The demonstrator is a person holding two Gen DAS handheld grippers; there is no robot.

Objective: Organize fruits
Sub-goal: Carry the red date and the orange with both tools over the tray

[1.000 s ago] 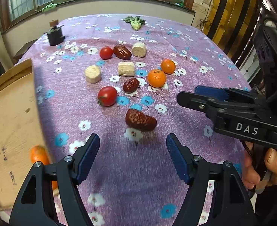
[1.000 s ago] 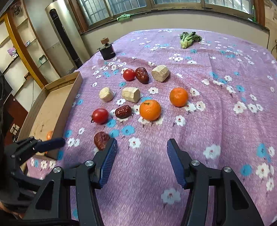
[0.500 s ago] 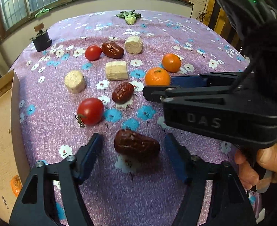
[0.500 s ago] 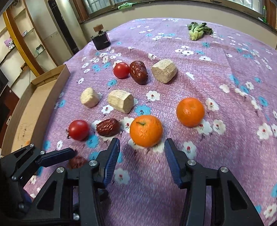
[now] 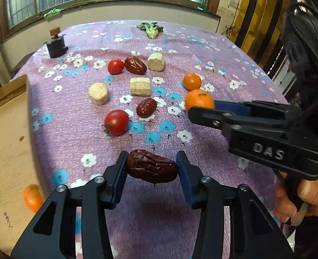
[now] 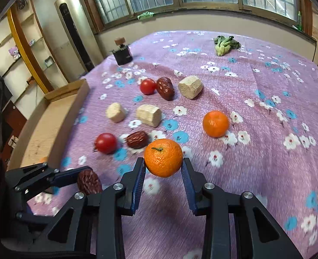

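Observation:
A wrinkled dark red date (image 5: 152,169) lies across my left gripper (image 5: 151,158). The jaws are closing and both blue pads touch its ends. The same date (image 6: 88,181) shows at the lower left of the right wrist view. A mandarin (image 6: 163,157) sits between the pads of my right gripper (image 6: 163,161), whose jaws are also closing and touch both its sides. On the purple flowered cloth lie a second mandarin (image 6: 215,123), two tomatoes (image 5: 116,122) (image 5: 115,66) and two more dates (image 5: 146,107) (image 5: 135,65).
A wooden tray (image 5: 5,142) at the left edge holds one mandarin (image 5: 32,197). Three beige blocks (image 5: 140,86) lie among the fruit. A dark corked bottle (image 5: 56,45) and a leafy green (image 5: 151,29) are at the far end. A hand (image 5: 299,198) holds the right gripper.
Both grippers moved in over their fruit and their jaws narrowed. The left came around the near date, the right around the nearer mandarin.

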